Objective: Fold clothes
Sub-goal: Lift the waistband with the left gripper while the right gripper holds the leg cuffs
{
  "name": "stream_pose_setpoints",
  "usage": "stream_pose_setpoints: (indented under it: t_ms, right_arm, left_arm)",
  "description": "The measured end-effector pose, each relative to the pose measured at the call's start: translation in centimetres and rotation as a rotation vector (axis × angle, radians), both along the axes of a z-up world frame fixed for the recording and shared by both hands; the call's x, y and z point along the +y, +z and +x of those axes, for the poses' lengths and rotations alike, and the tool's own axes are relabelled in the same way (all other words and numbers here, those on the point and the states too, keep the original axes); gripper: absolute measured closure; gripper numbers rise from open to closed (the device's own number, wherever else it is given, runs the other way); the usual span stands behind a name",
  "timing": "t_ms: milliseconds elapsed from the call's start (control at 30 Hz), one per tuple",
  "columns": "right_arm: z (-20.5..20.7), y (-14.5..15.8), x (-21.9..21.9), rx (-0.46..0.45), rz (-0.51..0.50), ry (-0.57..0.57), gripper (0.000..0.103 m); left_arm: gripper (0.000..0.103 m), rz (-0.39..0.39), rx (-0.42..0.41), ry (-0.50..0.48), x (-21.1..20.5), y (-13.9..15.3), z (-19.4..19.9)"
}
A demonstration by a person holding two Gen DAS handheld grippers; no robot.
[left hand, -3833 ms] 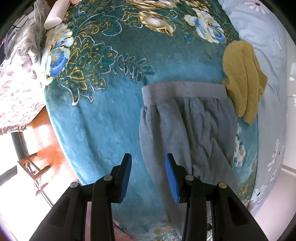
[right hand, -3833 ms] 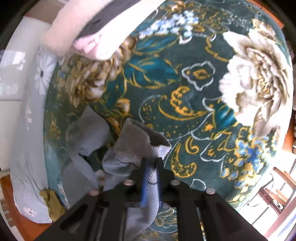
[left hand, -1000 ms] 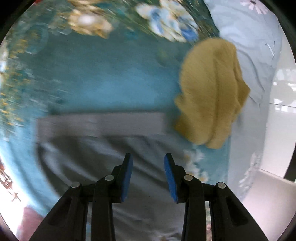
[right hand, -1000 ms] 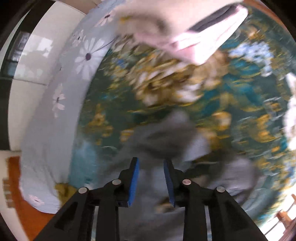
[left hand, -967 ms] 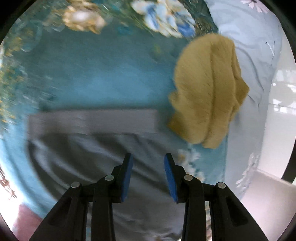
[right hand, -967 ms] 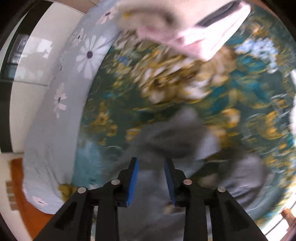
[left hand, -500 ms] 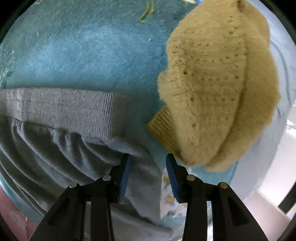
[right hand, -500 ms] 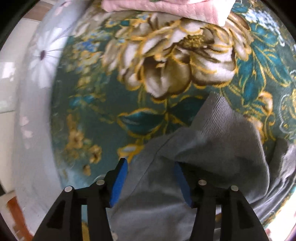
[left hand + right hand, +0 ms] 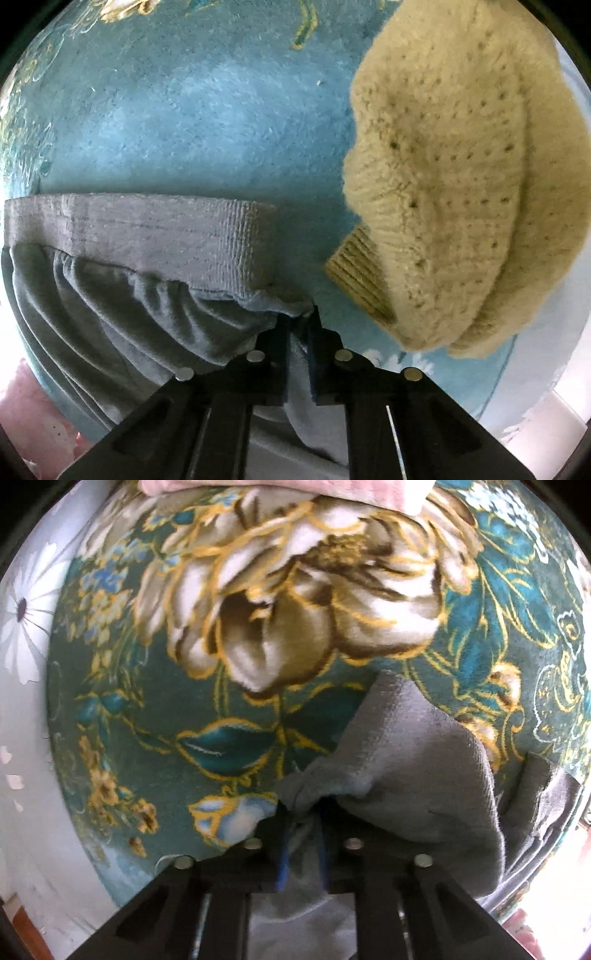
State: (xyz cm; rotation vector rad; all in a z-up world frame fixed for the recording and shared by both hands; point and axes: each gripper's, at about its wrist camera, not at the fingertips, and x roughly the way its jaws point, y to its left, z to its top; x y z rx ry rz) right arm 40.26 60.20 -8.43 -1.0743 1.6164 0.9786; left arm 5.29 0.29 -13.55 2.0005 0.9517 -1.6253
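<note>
Your left claw (image 9: 300, 325) has just closed and pinches the grey trousers (image 9: 122, 295) just below the waistband corner. Your right claw (image 9: 303, 823) has likewise closed, gripping a trouser fold. The trousers lie on the floral blanket (image 9: 177, 110), near a yellow knit (image 9: 454, 177).

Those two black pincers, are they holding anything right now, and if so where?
Yes. The left gripper pinches the grey trousers at their edge just below the waistband; the right gripper pinches a bunched fold of the same grey cloth.
</note>
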Motion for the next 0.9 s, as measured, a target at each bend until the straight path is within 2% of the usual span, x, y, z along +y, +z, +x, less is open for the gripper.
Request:
stream_pose_setpoints:
  t_ms: [133,233,333,433,500,567,767,833,900]
  right_arm:
    - [0.5,3.2,0.2,0.154,0.104,0.041,0.094]
    - [0.6,7.3,0.6,0.342,0.214,0.070,0.095]
    - [1.4,11.3,-0.6,0.479,0.318,0.116,0.095]
    - [4.6,13.5,-2.6,0.541,0.334,0.137,0.095]
    - [6.4,13.9,-4.2,0.530,0.342,0.184,0.095]
    - [8.4,13.1,-5.4,0.480,0.315,0.215,0.095]
    - [13.0,6.8,-8.7,0.284,0.143,0.203,0.095]
    - [13.8,5.5,-9.4,0.249,0.119,0.194,0.095]
    - [14.1,5.8,-9.5,0.252,0.126,0.188,0.095]
  left_arm:
    - [0.099,0.088,0.112,-0.050,-0.7,3.2,-0.9]
    - [0.099,0.219,0.267,-0.059,-2.5,7.2,-1.5]
    - [0.099,0.301,0.393,-0.092,-5.4,10.7,-0.1]
    - [0.099,0.343,0.437,-0.109,-9.4,11.9,3.2]
    - [0.099,0.342,0.424,-0.126,-12.1,11.6,4.5]
    - [0.099,0.307,0.373,-0.136,-14.4,11.5,7.7]
    - [0.099,0.194,0.207,-0.081,-17.2,7.8,13.1]
    - [0.099,0.195,0.206,-0.053,-17.7,8.2,14.1]
    - [0.099,0.207,0.221,-0.034,-18.1,9.3,14.8]
